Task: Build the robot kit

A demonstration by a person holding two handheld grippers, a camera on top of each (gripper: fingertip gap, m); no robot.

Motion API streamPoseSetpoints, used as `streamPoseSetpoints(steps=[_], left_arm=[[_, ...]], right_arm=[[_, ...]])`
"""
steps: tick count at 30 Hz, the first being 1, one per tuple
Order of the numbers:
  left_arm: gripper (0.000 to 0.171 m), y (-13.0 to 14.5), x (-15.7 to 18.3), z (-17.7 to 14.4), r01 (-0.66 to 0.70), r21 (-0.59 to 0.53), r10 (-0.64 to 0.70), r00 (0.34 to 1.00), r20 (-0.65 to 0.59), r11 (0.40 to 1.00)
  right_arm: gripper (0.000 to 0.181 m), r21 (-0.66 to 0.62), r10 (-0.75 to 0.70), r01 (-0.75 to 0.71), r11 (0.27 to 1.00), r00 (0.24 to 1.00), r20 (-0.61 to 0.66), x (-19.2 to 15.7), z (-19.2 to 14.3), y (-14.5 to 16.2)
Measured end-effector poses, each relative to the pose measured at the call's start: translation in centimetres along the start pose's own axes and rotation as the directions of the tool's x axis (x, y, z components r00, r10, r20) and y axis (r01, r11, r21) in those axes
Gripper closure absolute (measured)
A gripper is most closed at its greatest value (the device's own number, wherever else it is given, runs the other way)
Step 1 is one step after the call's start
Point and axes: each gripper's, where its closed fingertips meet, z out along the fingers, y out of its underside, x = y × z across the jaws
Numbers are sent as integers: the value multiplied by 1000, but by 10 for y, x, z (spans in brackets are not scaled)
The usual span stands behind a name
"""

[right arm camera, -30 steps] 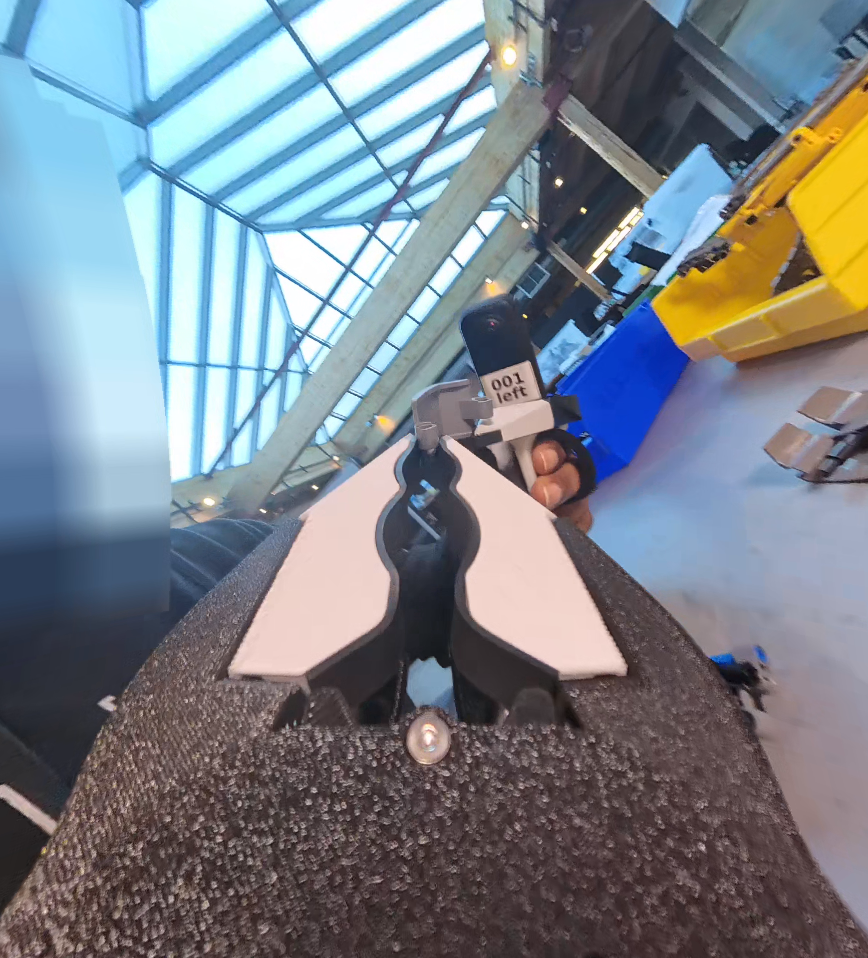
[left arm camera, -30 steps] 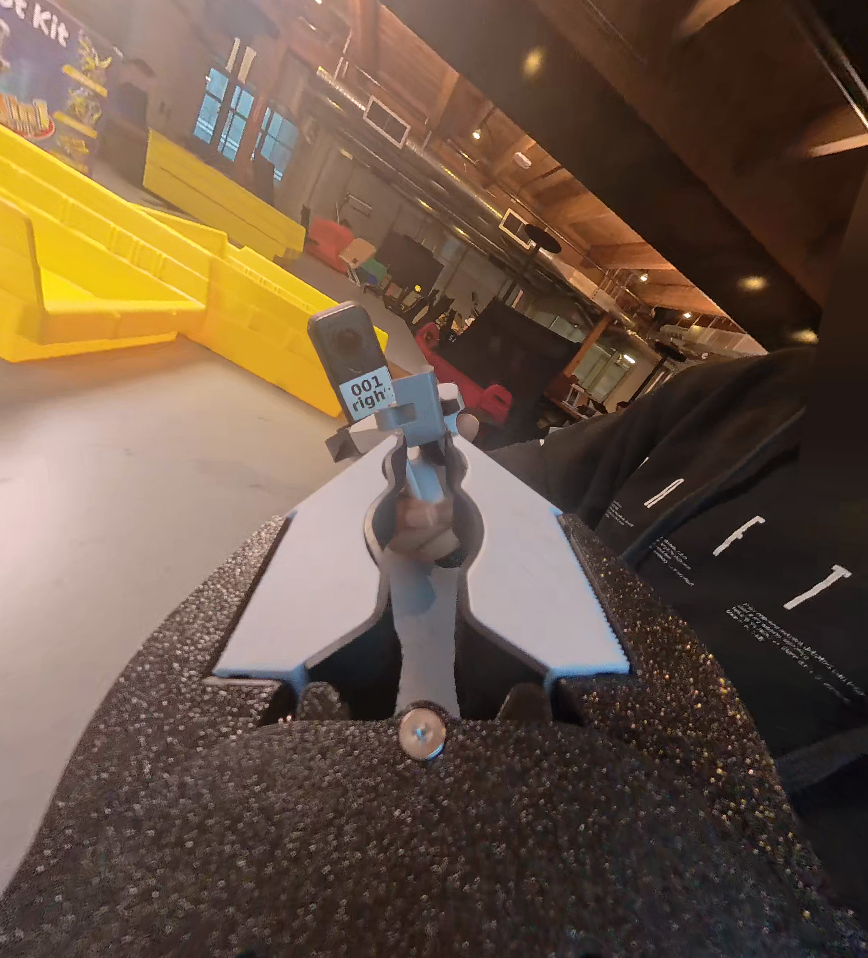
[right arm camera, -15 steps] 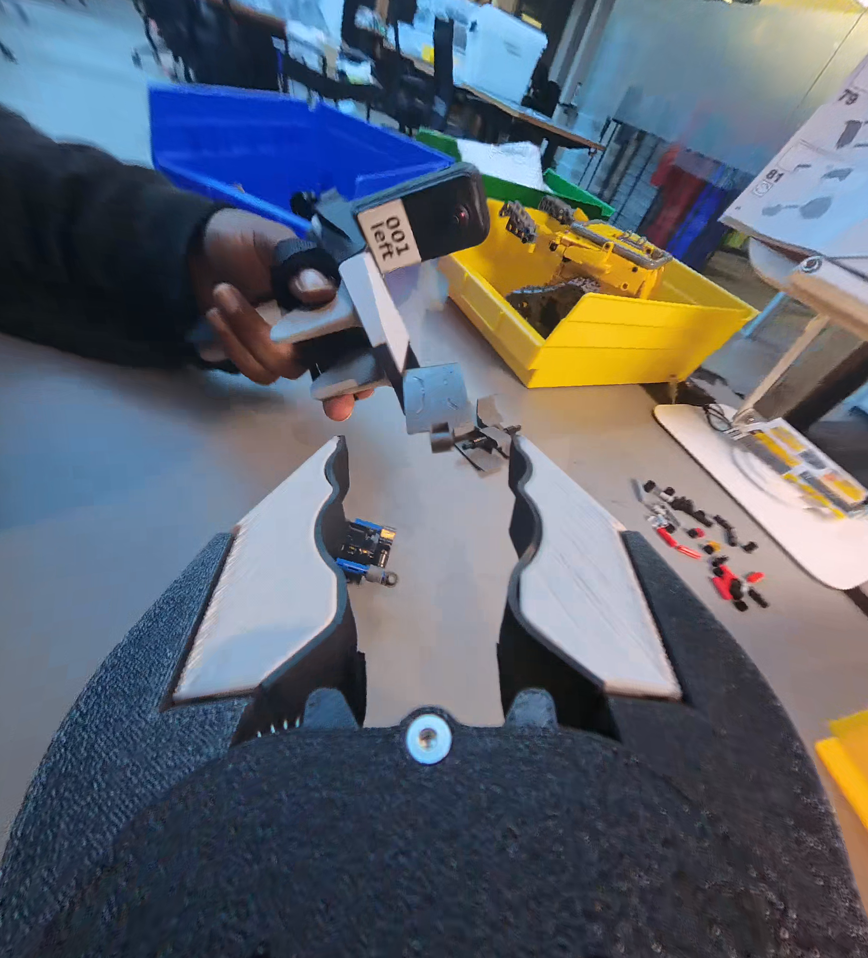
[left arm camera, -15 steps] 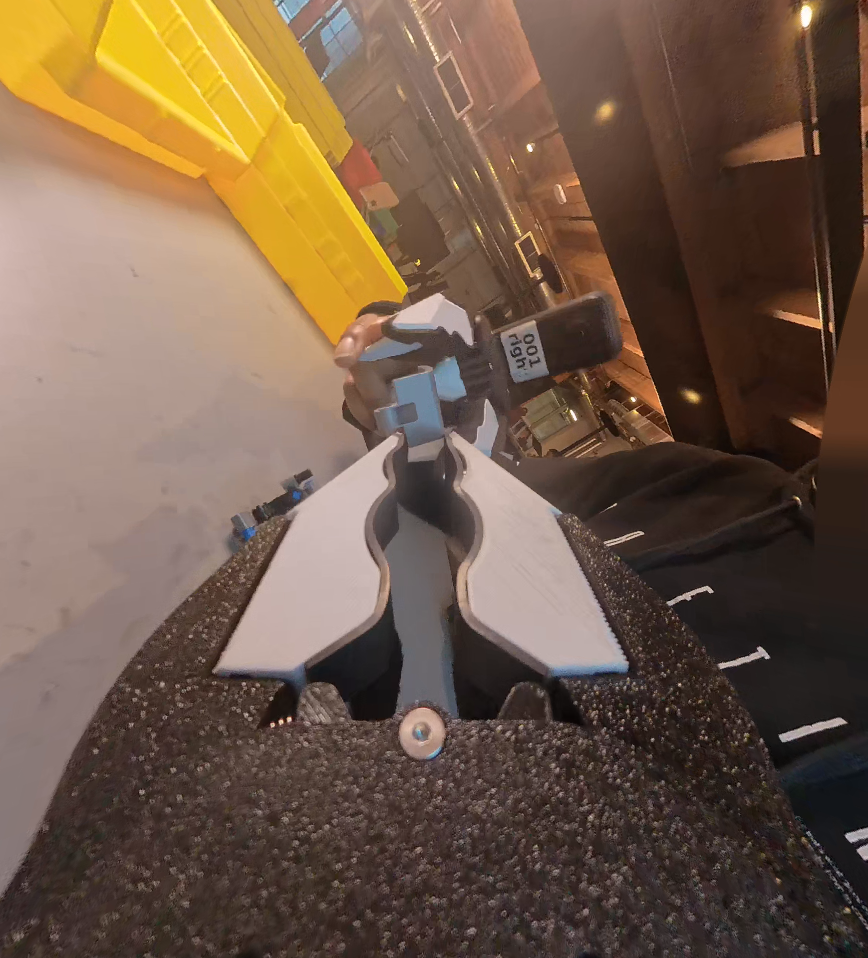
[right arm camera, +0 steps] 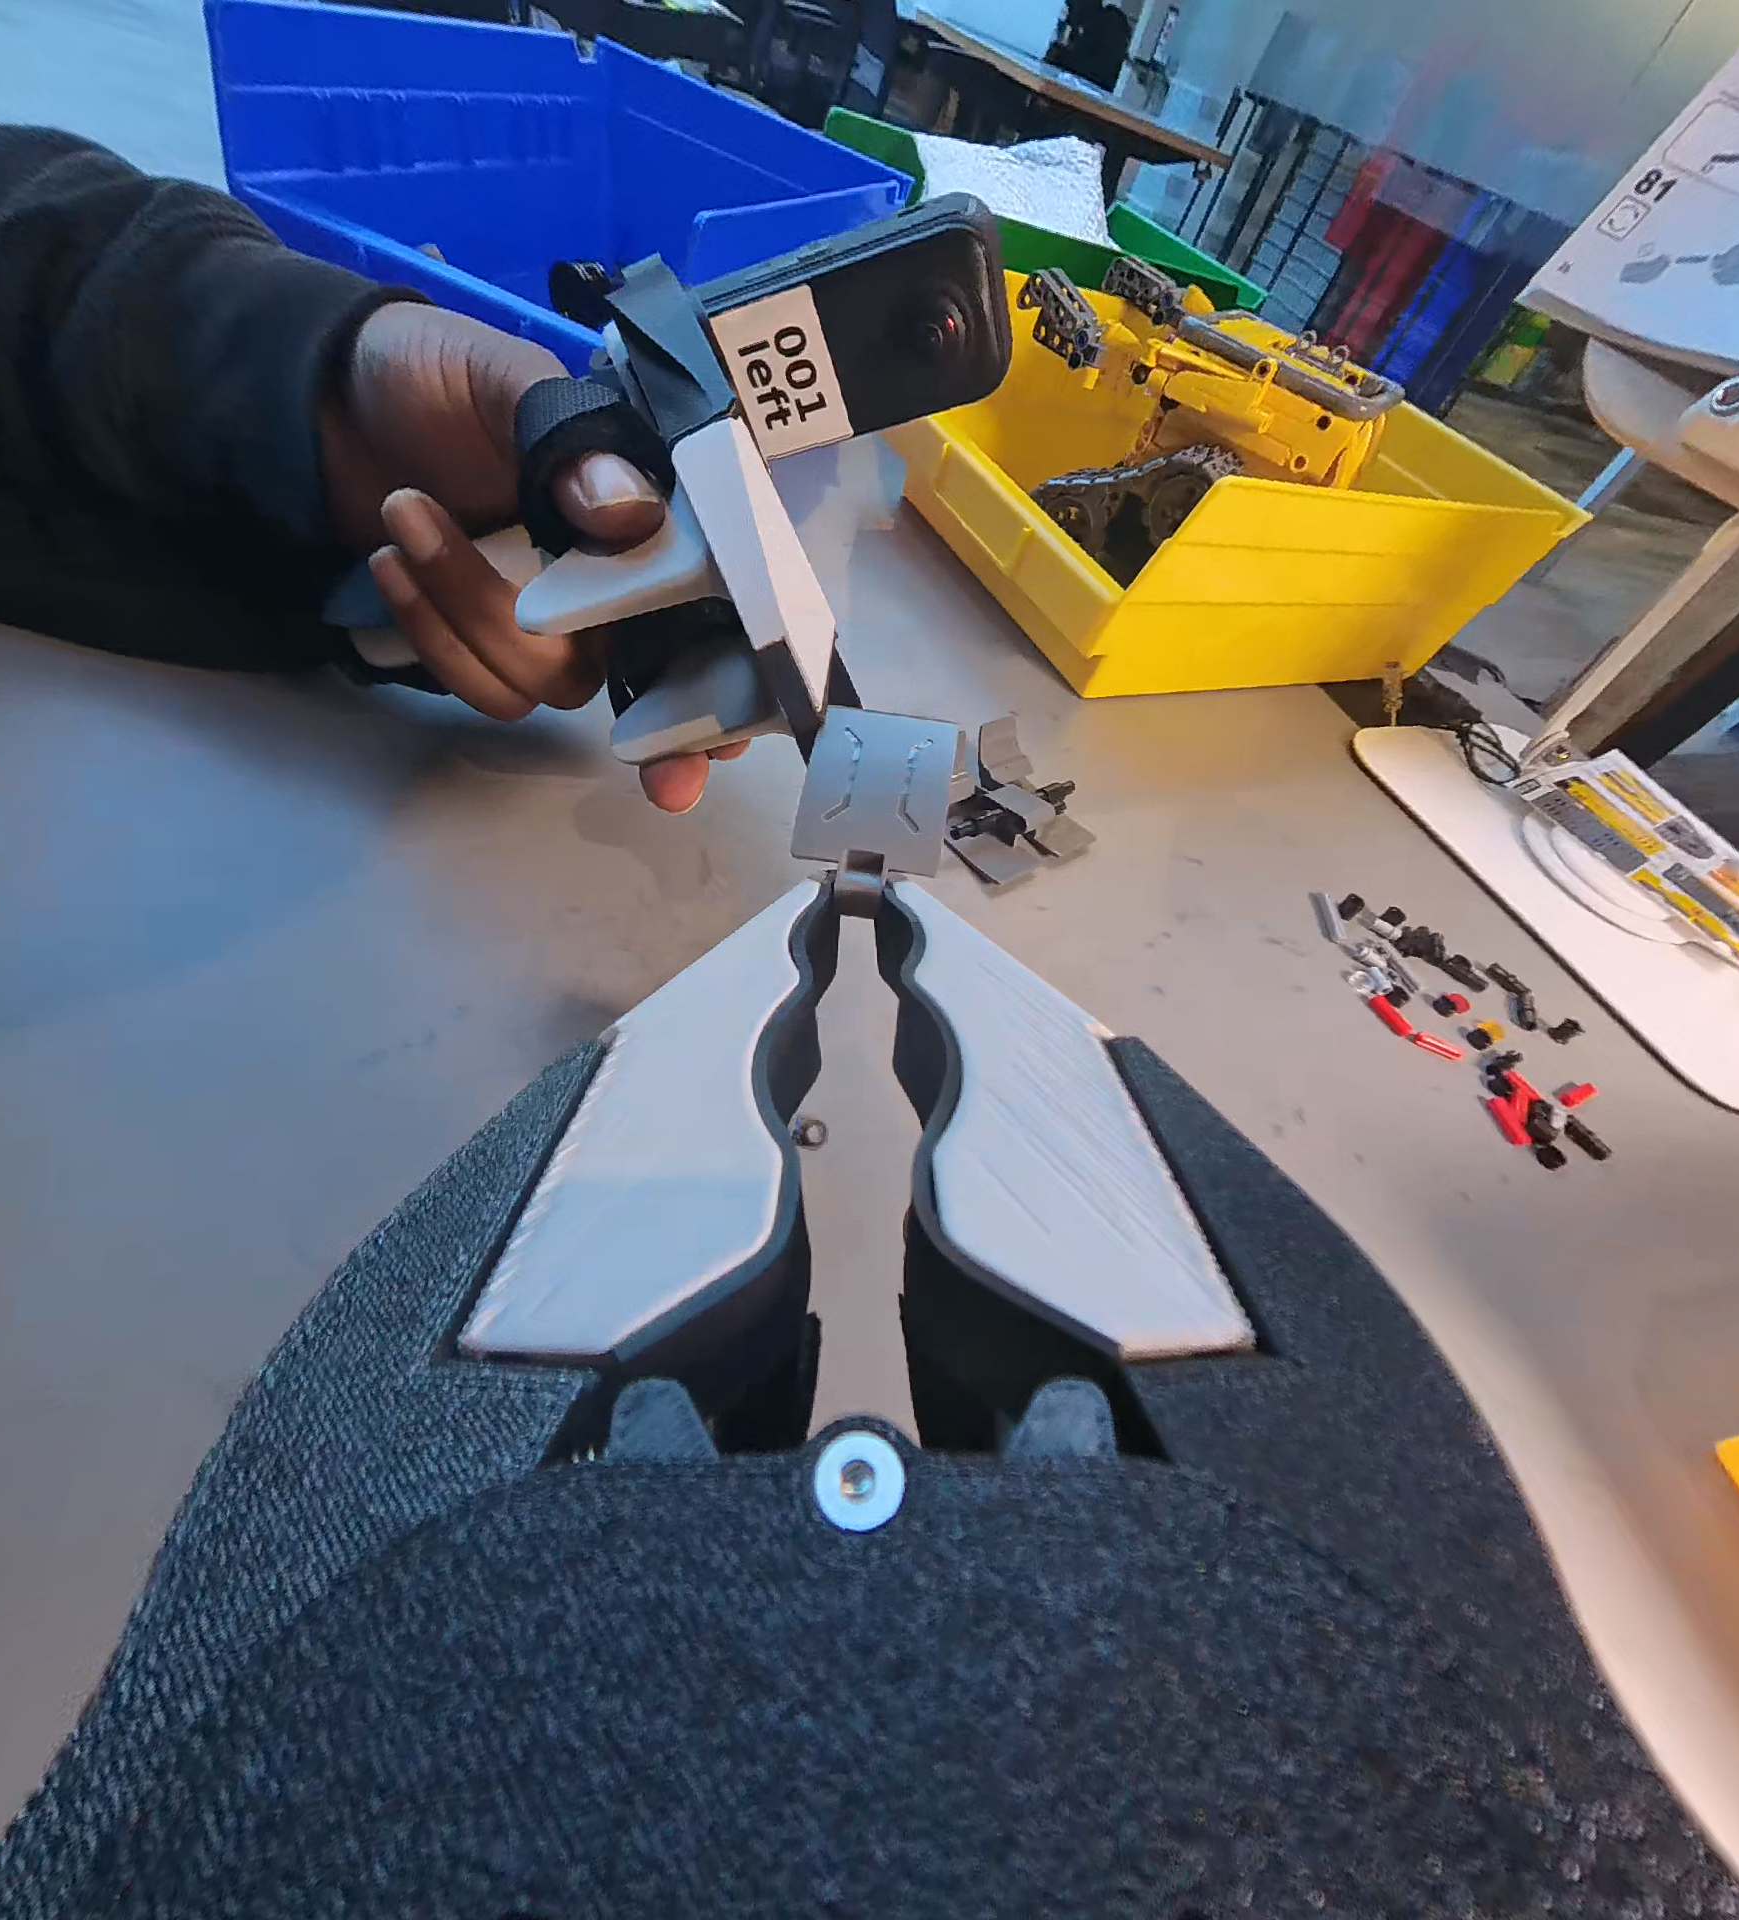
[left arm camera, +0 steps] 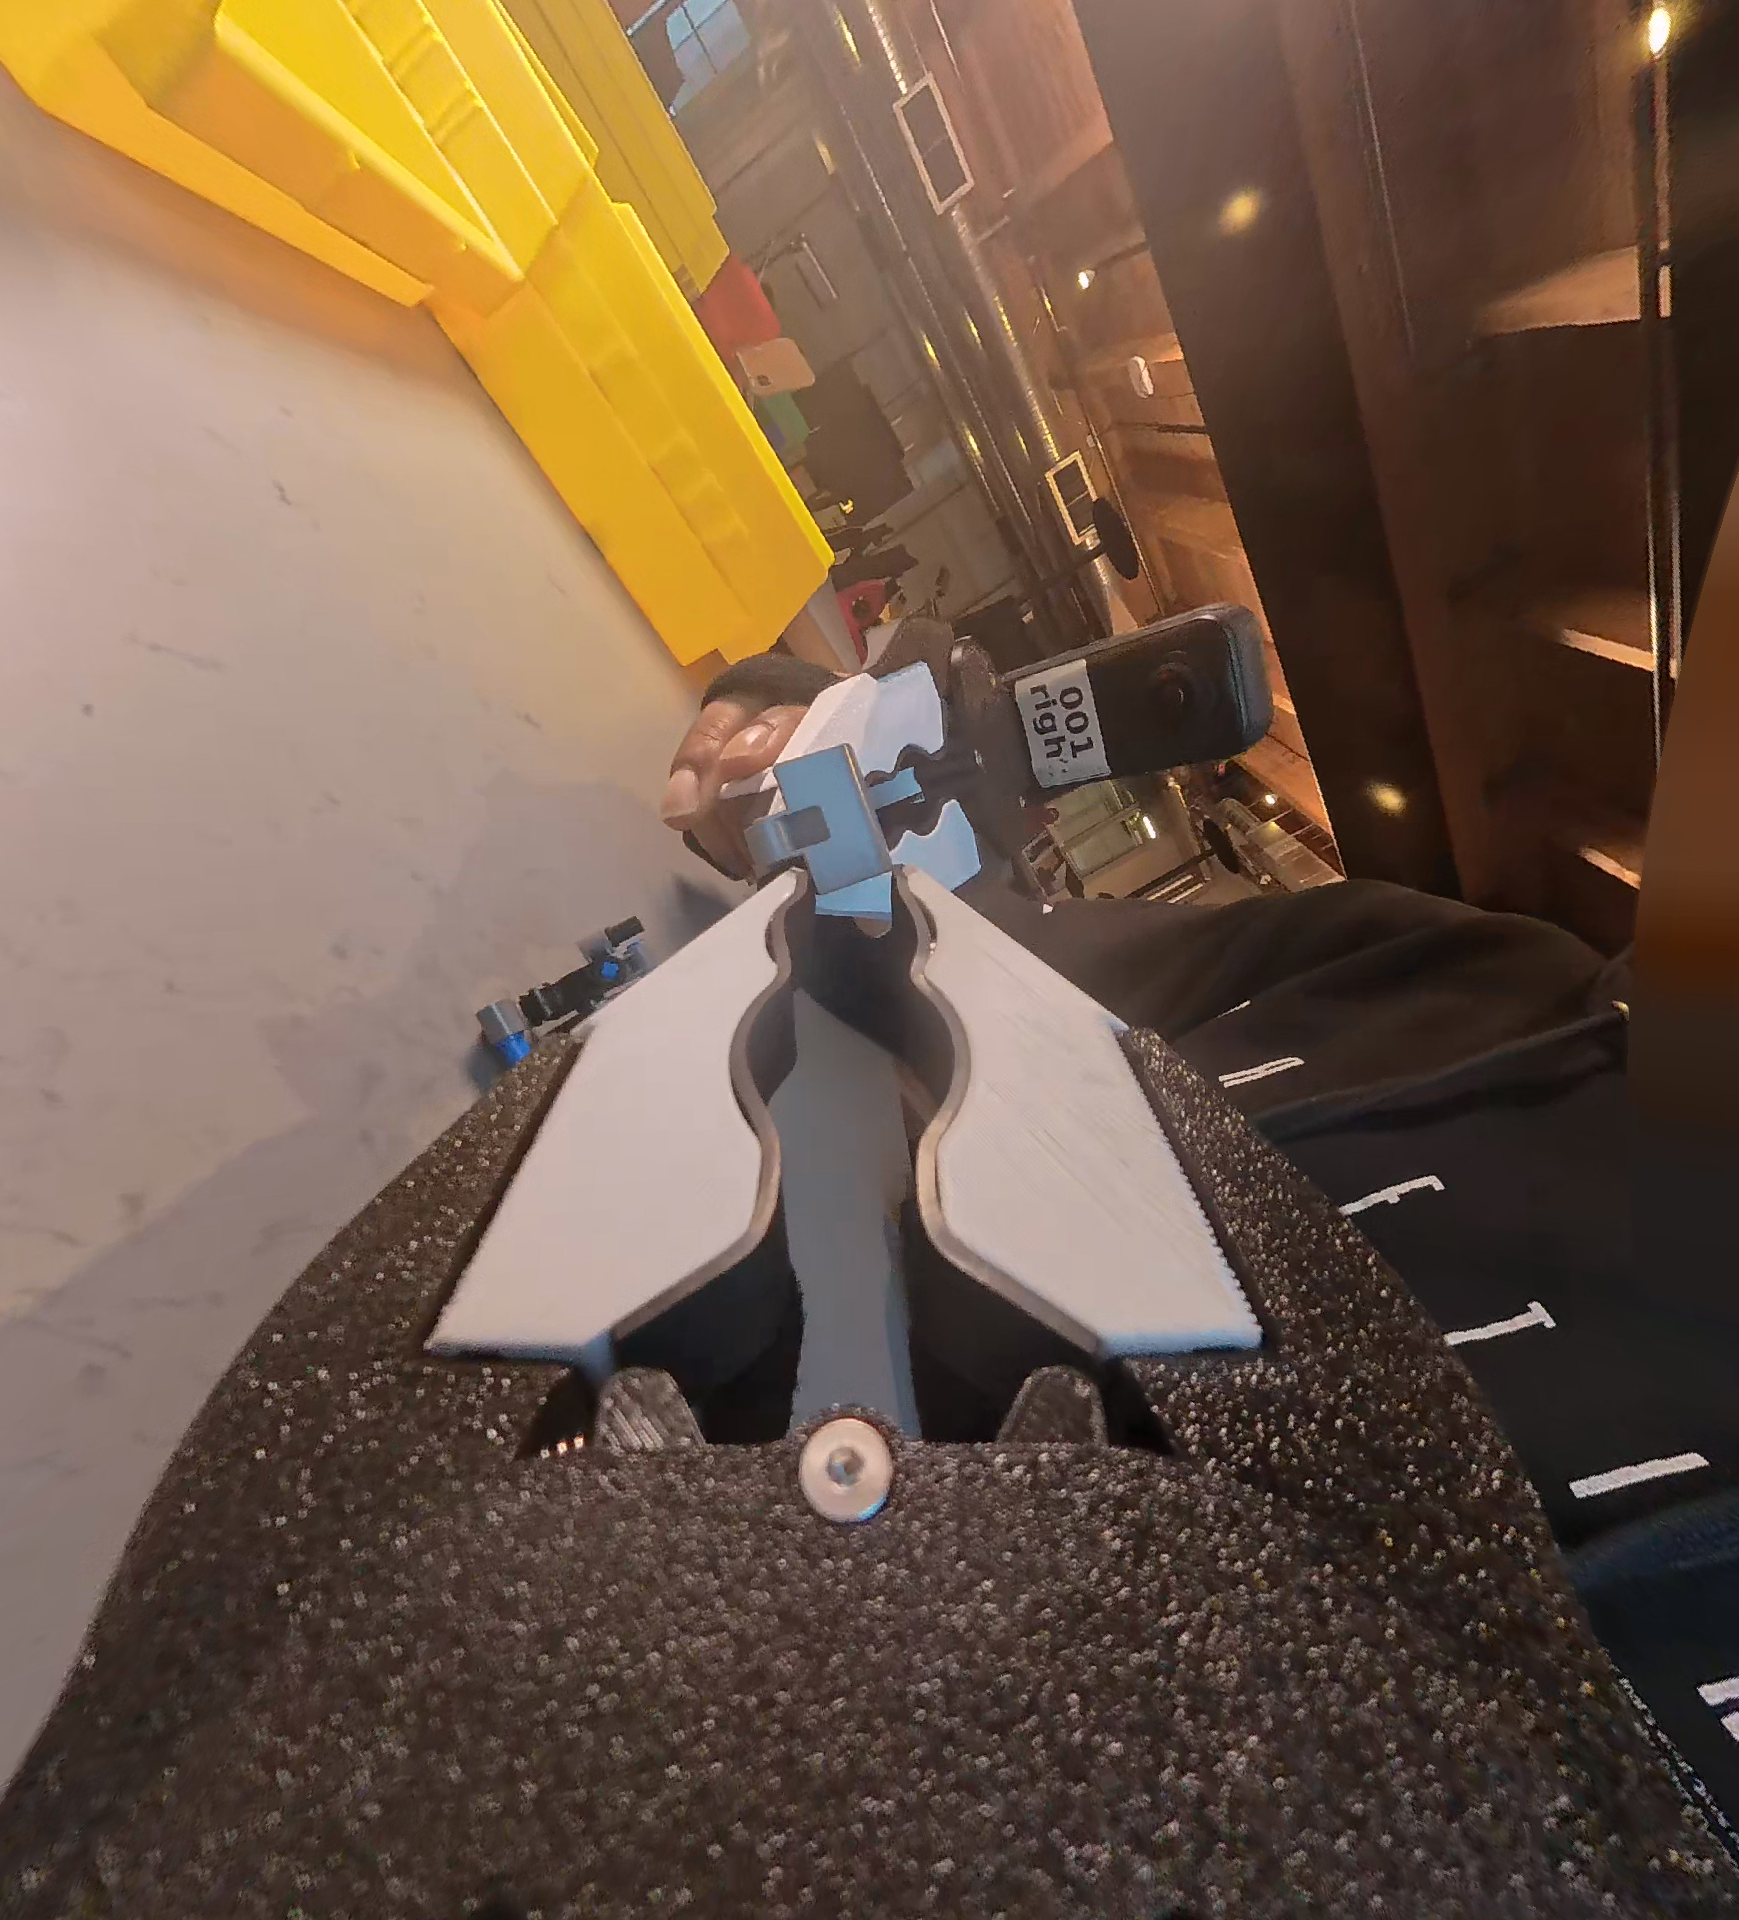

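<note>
Our right gripper (right arm camera: pixel 857 891), wide open half a second ago, has now closed to a narrow gap on the lower tab of the grey panel (right arm camera: pixel 875 795). Our left gripper (left arm camera: pixel 844 902) pinches the same panel's opposite edge. Both hold it above the table (right arm camera: pixel 221 935), with loose parts (right arm camera: pixel 1467 1029) nearby.

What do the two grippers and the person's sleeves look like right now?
Both the left gripper and right gripper have pale grey ribbed fingers with dark wavy inner pads, a speckled black body and one silver screw. Each carries a black camera with a white sticker. Black sleeve; black finger strap.
</note>
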Motion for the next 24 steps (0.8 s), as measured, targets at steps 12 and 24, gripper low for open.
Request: streamPoseSetpoints(steps=[12,24], left_arm=[[142,-7,-15,-16,-282,-95,296,933,206,955],[166,14,-33,-9,-671,-502,838,443,319,546]], right_arm=[[175,1,124,-125,992,991,40,-3,-4,1],[175,-96,237,-231,968,970,58,-12,3,15]])
